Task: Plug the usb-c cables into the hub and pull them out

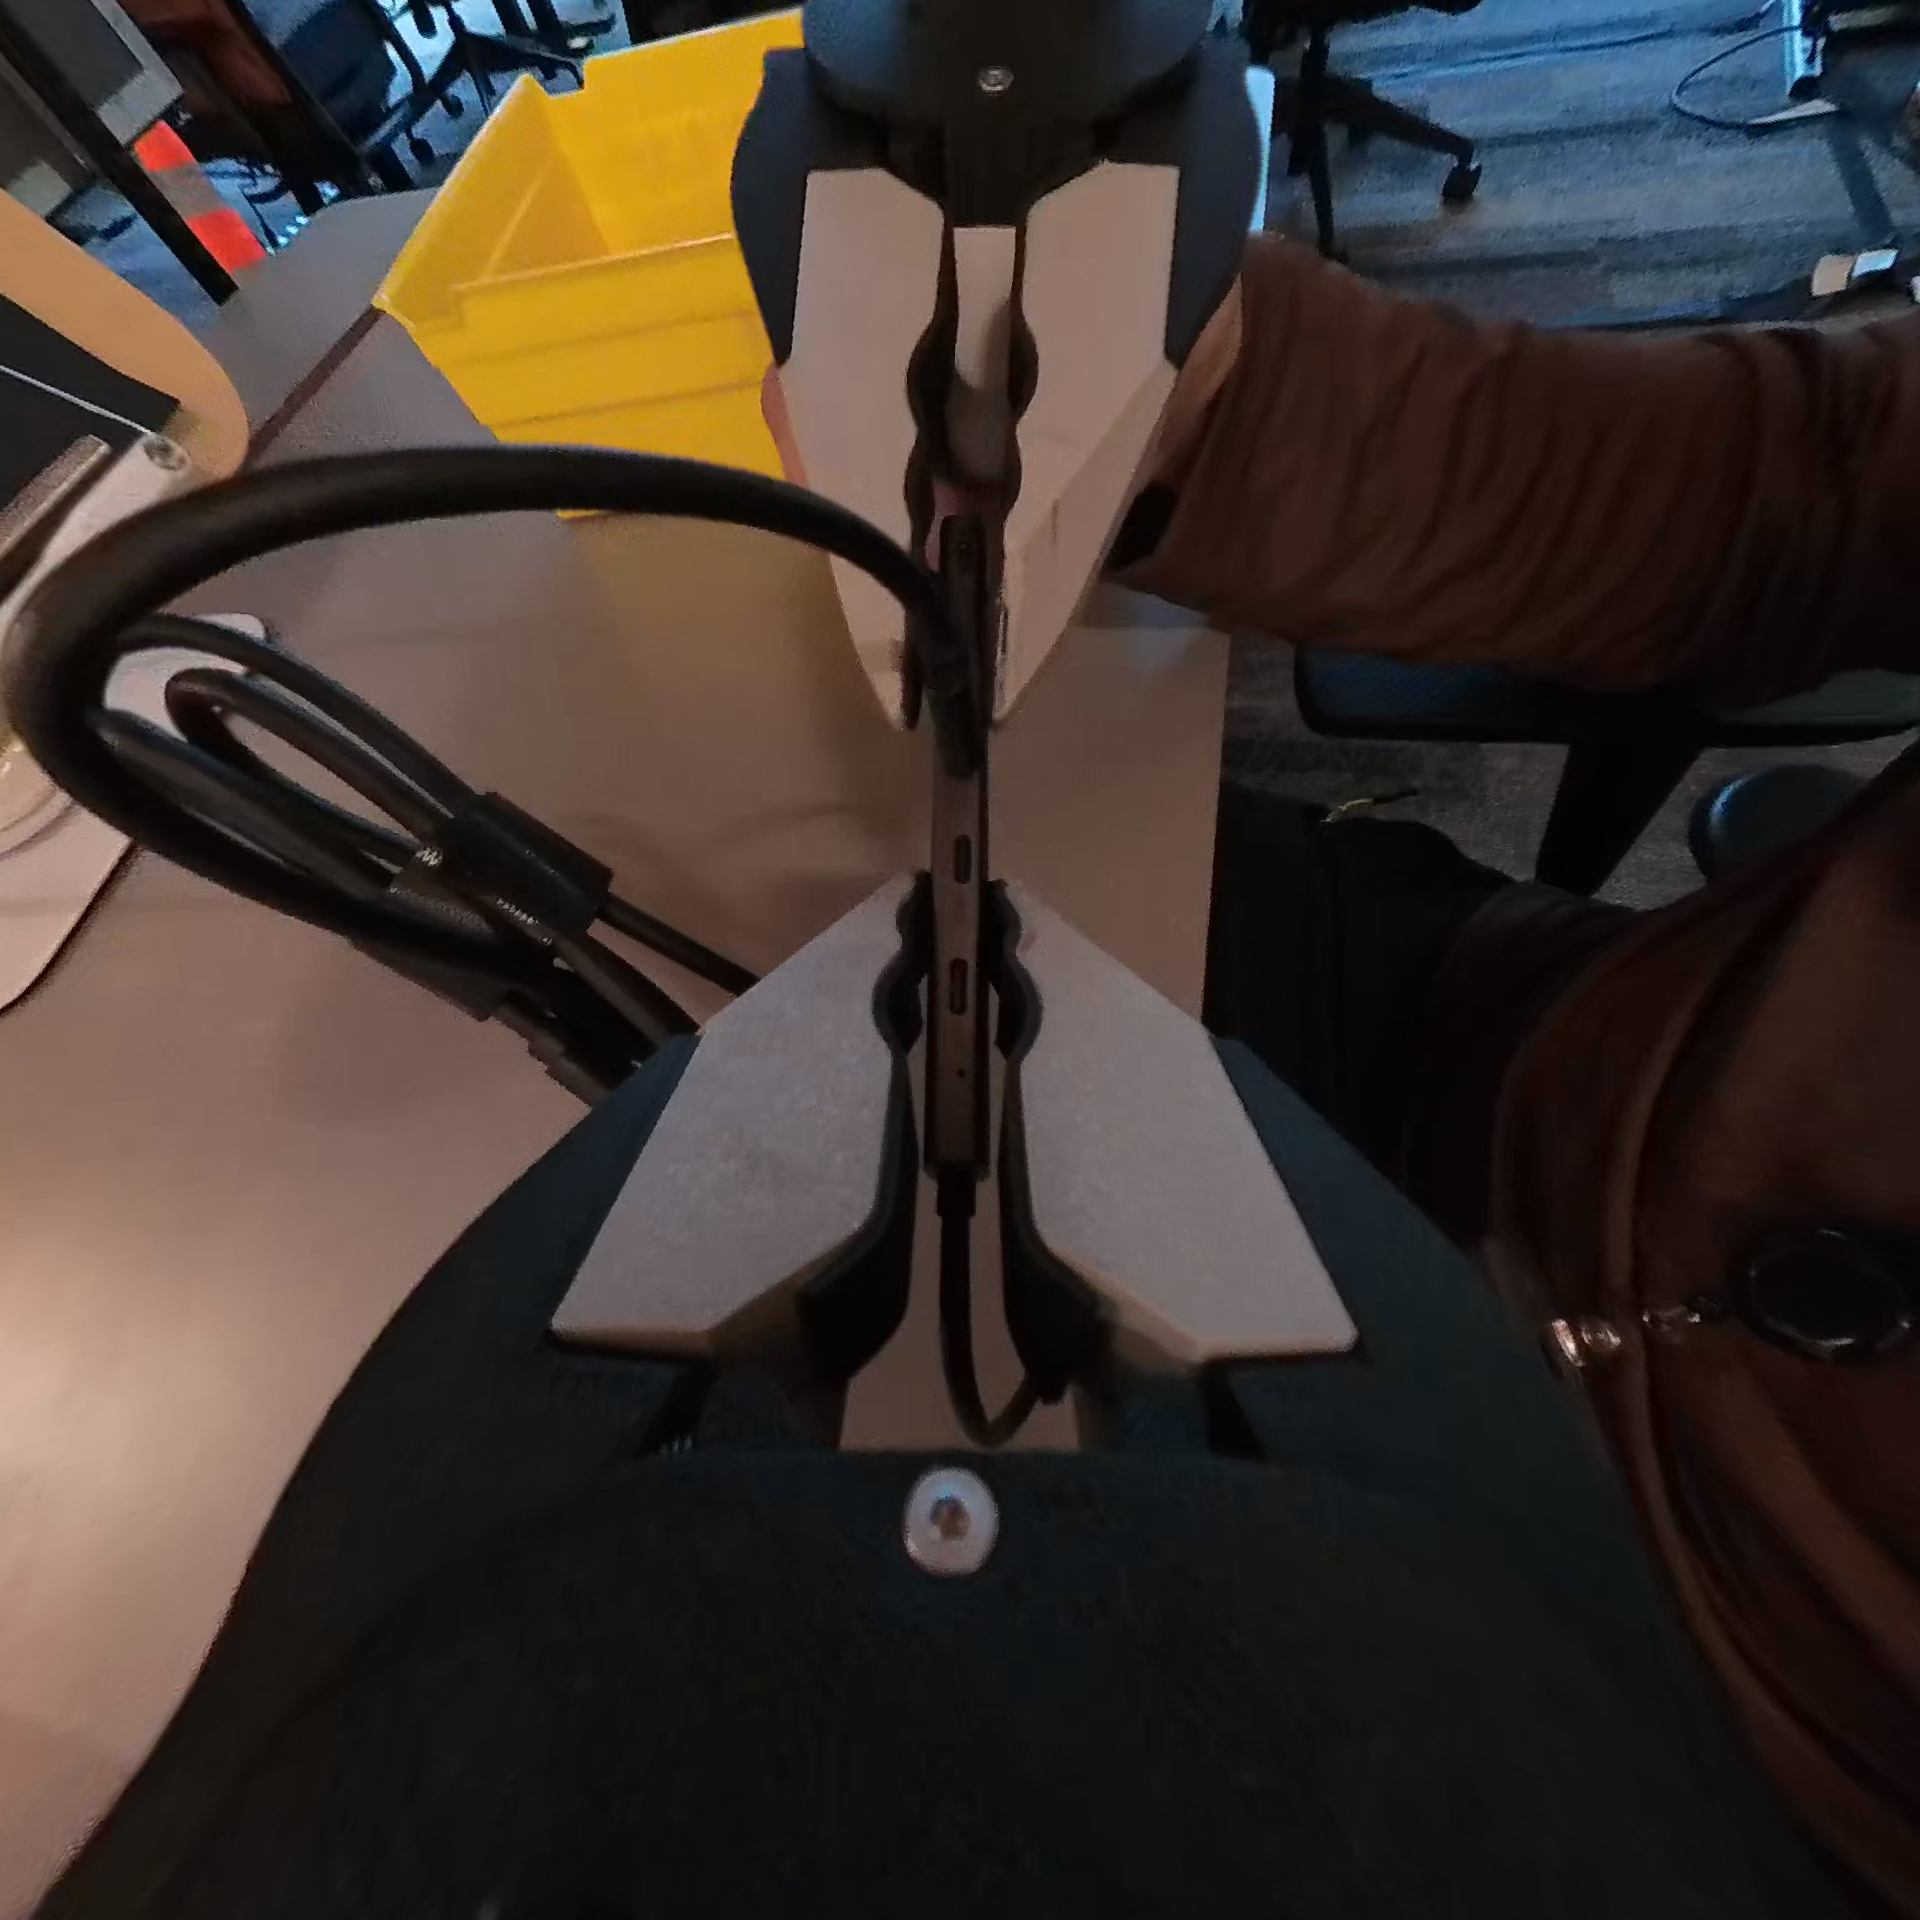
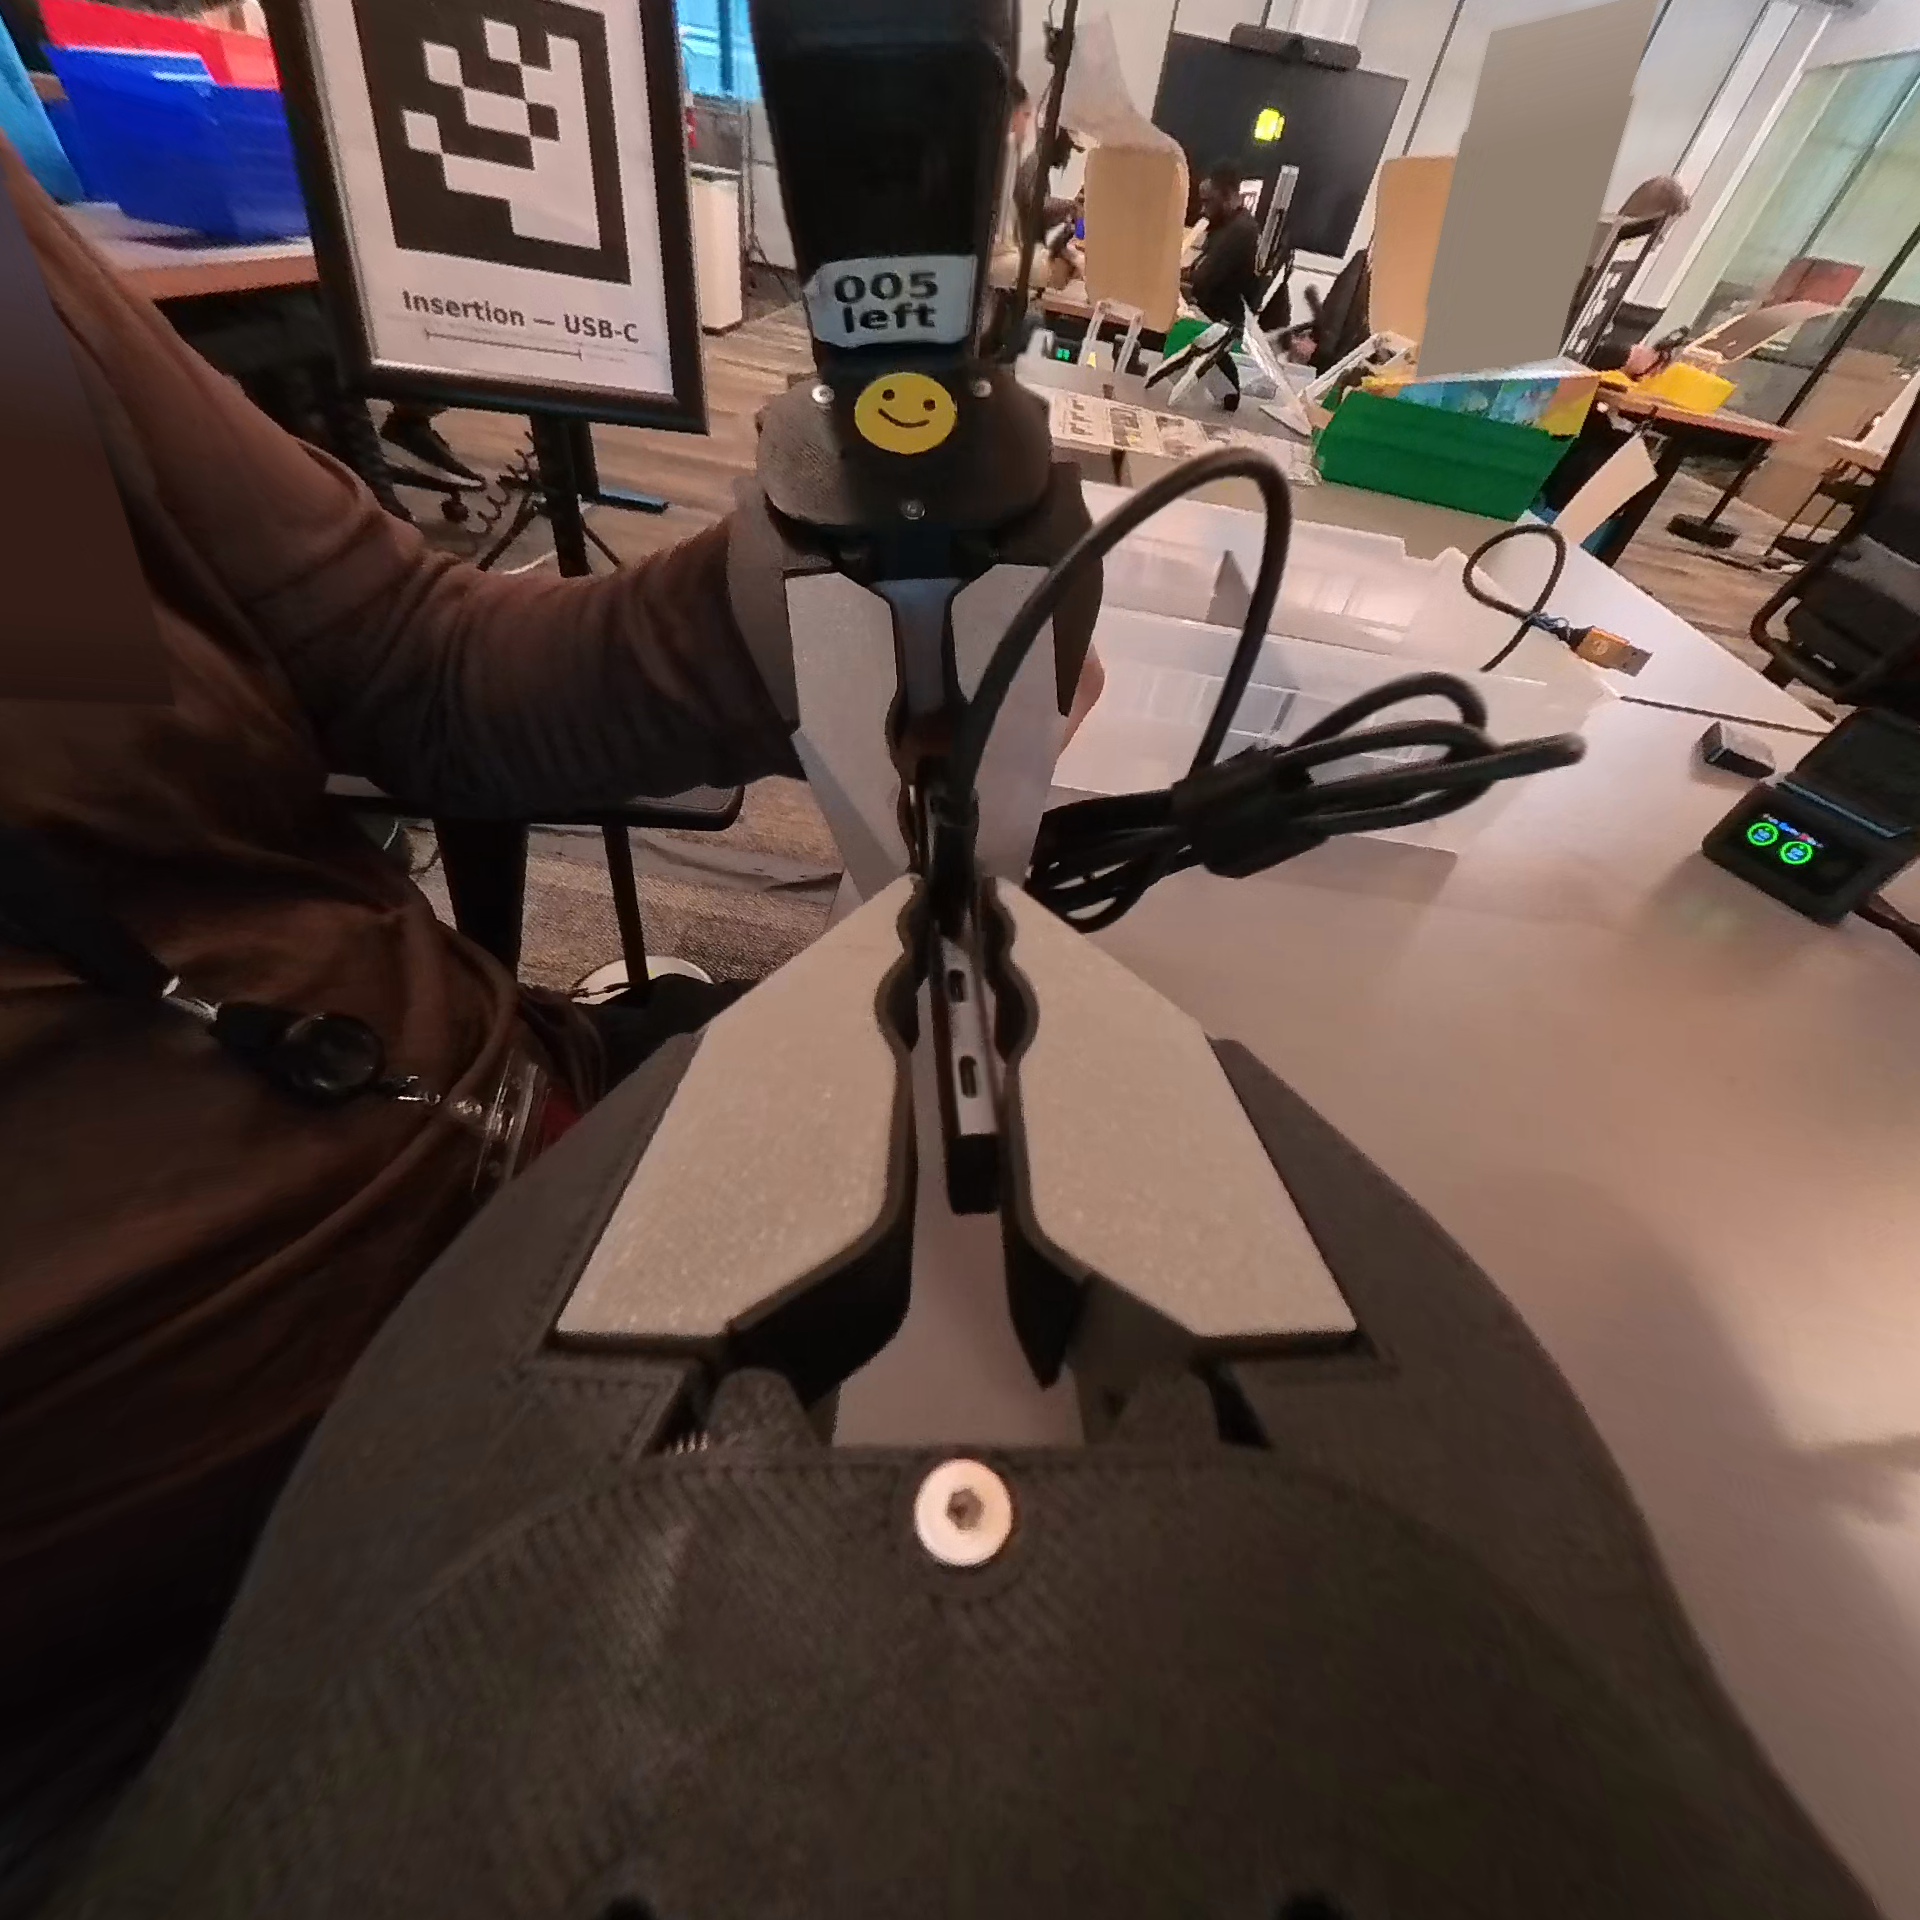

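A thin grey usb-c hub (image 1: 961, 821) is held edge-up above the table, ports facing the cameras. My left gripper (image 1: 956, 894) is shut on its tail end, where the hub's own short cable (image 1: 961, 1330) loops back. My right gripper (image 1: 951, 717) comes from the far side and is shut at its tips on the black plug (image 1: 943, 665) seated in a hub port. In the right wrist view the hub (image 2: 966, 1039) lies between my right gripper's (image 2: 951, 904) fingers, with my left gripper (image 2: 935, 800) opposite. The black cable (image 2: 1195, 499) arcs to a tied bundle (image 2: 1299, 790).
A yellow bin (image 1: 582, 291) stands at the back of the table (image 1: 260, 1143). A clear plastic bin (image 2: 1299, 623), a braided cable with a metal plug (image 2: 1605, 649) and a small device with a lit screen (image 2: 1787, 842) lie nearby. A framed marker sign (image 2: 499, 197) stands behind. The tips of both grippers are at nearly the same place.
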